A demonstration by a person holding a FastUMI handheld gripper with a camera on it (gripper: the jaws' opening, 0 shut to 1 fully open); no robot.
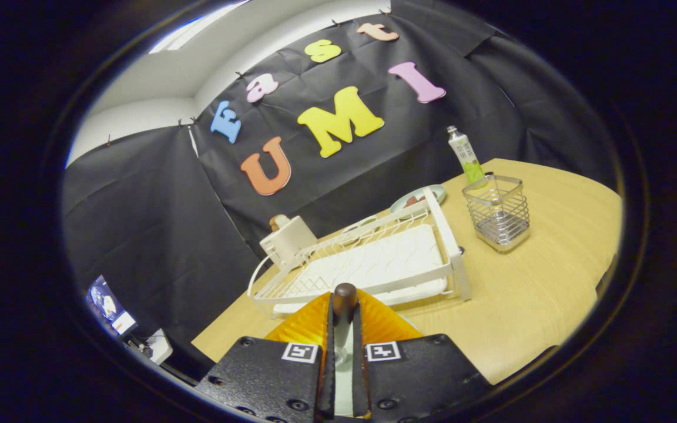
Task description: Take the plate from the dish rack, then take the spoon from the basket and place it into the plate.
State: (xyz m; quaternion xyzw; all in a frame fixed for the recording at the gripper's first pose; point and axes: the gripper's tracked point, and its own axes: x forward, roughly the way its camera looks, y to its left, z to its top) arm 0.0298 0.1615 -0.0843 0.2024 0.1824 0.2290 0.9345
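The gripper (pixel 344 329) pinches the spoon (pixel 344 305) between its closed fingers, the dark handle end poking up just ahead of them, above the near rail of the white dish rack (pixel 374 264) on the wooden table (pixel 520 294). A plate (pixel 418 200) lies on the table just past the rack's far end, left of the wire basket (pixel 497 211) and the green tube (pixel 465 155). To finish well, the spoon should probably travel level over the rack and be lowered low into the plate before the fingers part.
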